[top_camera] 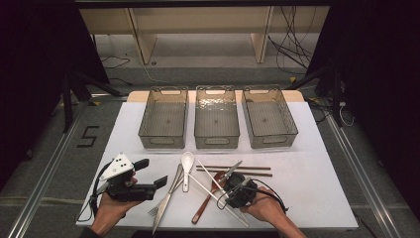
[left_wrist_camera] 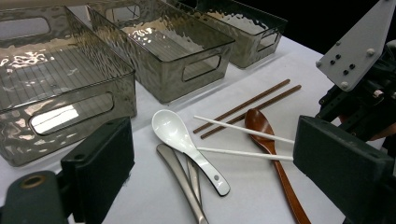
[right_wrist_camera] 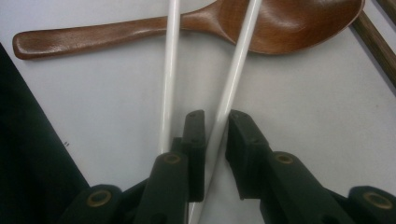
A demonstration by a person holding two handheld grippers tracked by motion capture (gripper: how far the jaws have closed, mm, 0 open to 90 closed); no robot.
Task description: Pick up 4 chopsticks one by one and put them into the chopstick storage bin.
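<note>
While the left gripper rests on the white table with its jaws spread and nothing between them, the right gripper has its jaws drawn in around one of two white chopsticks, the pads just beside it on either side. The other white chopstick lies outside the jaws. Both cross the bowl of a brown wooden spoon lying on the table, near a white spoon, before three grey bins.
</note>
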